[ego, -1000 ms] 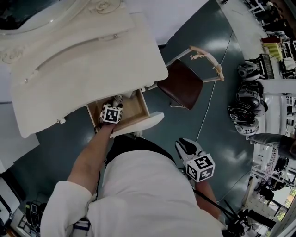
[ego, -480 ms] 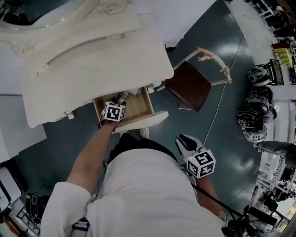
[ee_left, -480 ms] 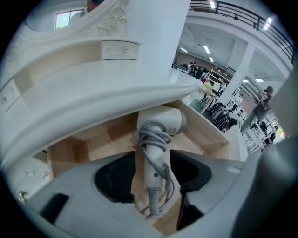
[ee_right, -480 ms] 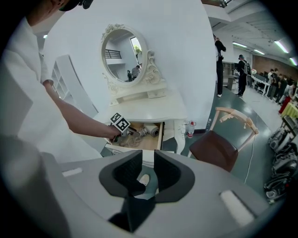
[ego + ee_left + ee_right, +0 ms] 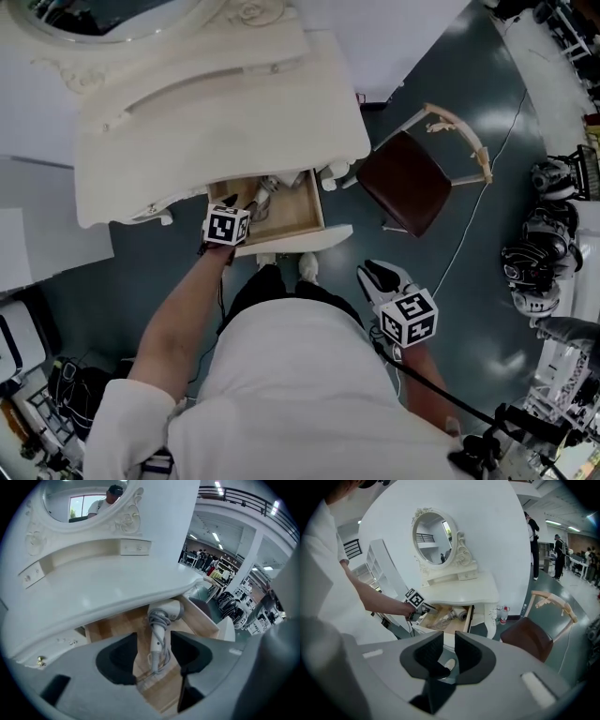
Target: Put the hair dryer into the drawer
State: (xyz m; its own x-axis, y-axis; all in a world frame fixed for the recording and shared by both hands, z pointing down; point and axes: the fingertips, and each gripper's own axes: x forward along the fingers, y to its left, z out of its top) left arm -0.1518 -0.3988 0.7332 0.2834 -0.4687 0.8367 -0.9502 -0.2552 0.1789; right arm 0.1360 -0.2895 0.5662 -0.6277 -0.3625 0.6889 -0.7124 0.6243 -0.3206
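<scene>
My left gripper (image 5: 153, 641) hung over the open drawer (image 5: 305, 220), its fingers wide apart and closing a little, pressing on nothing. The hair dryer (image 5: 161, 620) lay inside the drawer with its cord wound round the handle, in line with the gap between those fingers but clear of them. My right gripper (image 5: 449, 638) was well back from the drawer, fingers slightly apart and empty.
</scene>
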